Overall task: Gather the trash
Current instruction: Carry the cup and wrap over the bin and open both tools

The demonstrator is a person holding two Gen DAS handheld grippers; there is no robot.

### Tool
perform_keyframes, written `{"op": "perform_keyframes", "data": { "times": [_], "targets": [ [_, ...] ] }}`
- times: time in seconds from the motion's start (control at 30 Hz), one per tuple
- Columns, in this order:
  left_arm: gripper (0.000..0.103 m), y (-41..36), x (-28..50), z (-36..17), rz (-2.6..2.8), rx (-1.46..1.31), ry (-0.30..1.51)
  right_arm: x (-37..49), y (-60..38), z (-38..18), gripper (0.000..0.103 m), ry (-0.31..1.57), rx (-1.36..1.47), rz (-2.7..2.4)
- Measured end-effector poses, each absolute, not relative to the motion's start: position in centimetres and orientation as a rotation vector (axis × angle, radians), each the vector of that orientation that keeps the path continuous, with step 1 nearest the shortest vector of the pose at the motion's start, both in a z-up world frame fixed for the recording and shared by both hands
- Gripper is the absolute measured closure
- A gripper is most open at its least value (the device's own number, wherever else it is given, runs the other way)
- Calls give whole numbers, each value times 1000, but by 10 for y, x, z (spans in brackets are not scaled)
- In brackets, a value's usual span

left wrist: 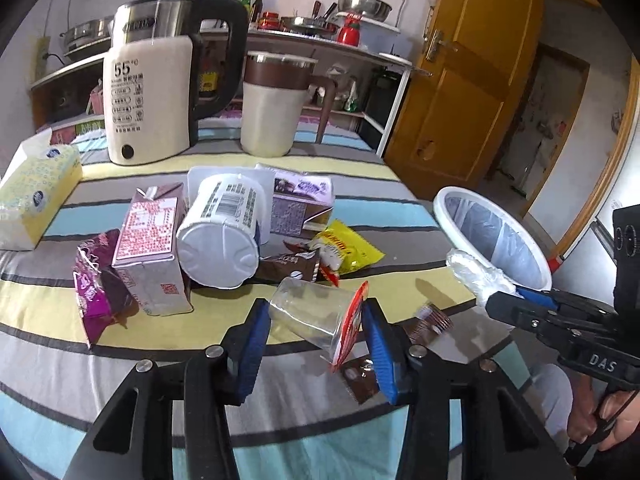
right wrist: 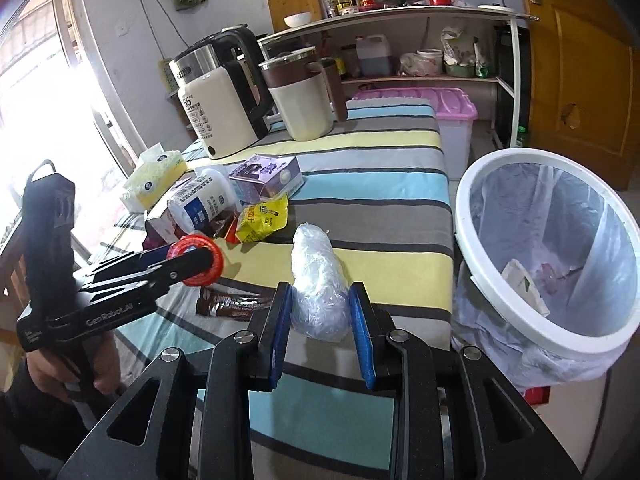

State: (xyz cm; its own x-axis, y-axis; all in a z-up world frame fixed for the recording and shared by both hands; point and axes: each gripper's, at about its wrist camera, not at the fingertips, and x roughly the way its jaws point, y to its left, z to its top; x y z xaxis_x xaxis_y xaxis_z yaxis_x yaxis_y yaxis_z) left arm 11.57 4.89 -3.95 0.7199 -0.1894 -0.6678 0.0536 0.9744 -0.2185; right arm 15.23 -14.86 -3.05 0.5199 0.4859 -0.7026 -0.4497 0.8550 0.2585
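My left gripper point(left wrist: 316, 326) is shut on a clear plastic cup point(left wrist: 310, 316) with a red peel lid, held above the striped table; the red lid also shows in the right wrist view point(right wrist: 198, 258). My right gripper point(right wrist: 320, 308) is shut on a crumpled clear plastic wrap point(right wrist: 318, 284), near the table's right edge; the wrap also shows in the left wrist view point(left wrist: 478, 274). A white bin point(right wrist: 520, 312) lined with a clear bag stands just right of the table and holds some trash. More trash lies mid-table: milk cartons point(left wrist: 150, 248), a white tub point(left wrist: 222, 232), a yellow wrapper point(left wrist: 350, 246).
A kettle point(left wrist: 150, 92), a jug point(left wrist: 274, 108) and a tissue pack point(left wrist: 34, 196) stand at the table's far side. Brown sachets point(right wrist: 230, 306) lie near the front. A pink-lidded storage box point(right wrist: 452, 108), a shelf rack and a wooden door point(right wrist: 580, 60) are beyond.
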Motion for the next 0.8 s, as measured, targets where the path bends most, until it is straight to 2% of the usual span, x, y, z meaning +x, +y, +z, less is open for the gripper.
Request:
{"op": "perform_keyframes", "data": {
  "times": [0.33, 0.8],
  "targets": [
    [56, 28, 107, -15, -171, -171, 703, 143, -172, -20, 73, 823, 65, 510],
    [56, -53, 147, -13, -340, -99, 705, 154, -240, -18, 73, 802, 121, 343]
  ]
}}
